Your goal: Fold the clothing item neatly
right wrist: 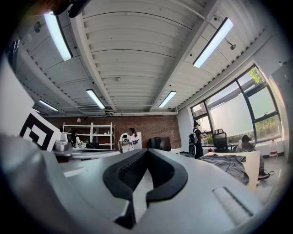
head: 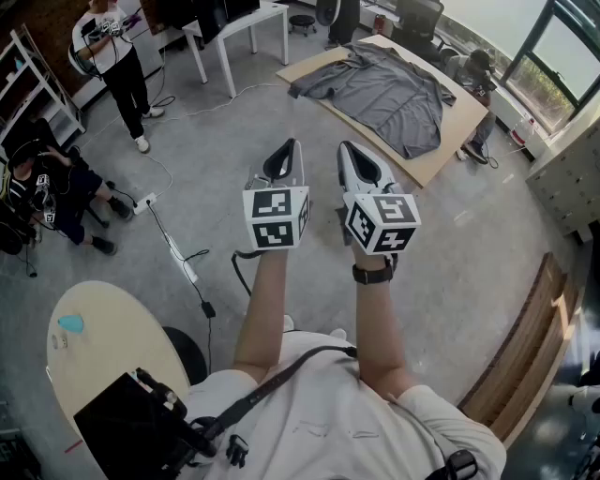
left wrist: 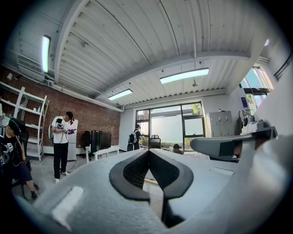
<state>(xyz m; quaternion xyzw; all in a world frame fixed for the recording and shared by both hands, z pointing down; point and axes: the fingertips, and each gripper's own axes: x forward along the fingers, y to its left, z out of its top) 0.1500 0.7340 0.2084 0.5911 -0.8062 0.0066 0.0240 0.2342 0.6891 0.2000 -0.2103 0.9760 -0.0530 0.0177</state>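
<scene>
A grey T-shirt (head: 386, 94) lies spread and rumpled on a light wooden board (head: 437, 159) on the floor, well ahead of me. It also shows in the right gripper view as grey cloth (right wrist: 231, 165) on the board's top. My left gripper (head: 292, 144) and right gripper (head: 345, 146) are held side by side at chest height, level, both short of the shirt. Both are shut with nothing between the jaws. In the left gripper view the left gripper (left wrist: 149, 151) has its pads meeting; the right gripper (right wrist: 146, 151) looks the same.
A person with a headset (head: 117, 58) stands at the far left, another (head: 42, 192) sits by shelves. A third person (head: 478, 80) crouches beyond the board. A white table (head: 246, 26) stands behind. A power strip and cable (head: 178, 258) run across the floor. A round table (head: 98, 352) is at my left.
</scene>
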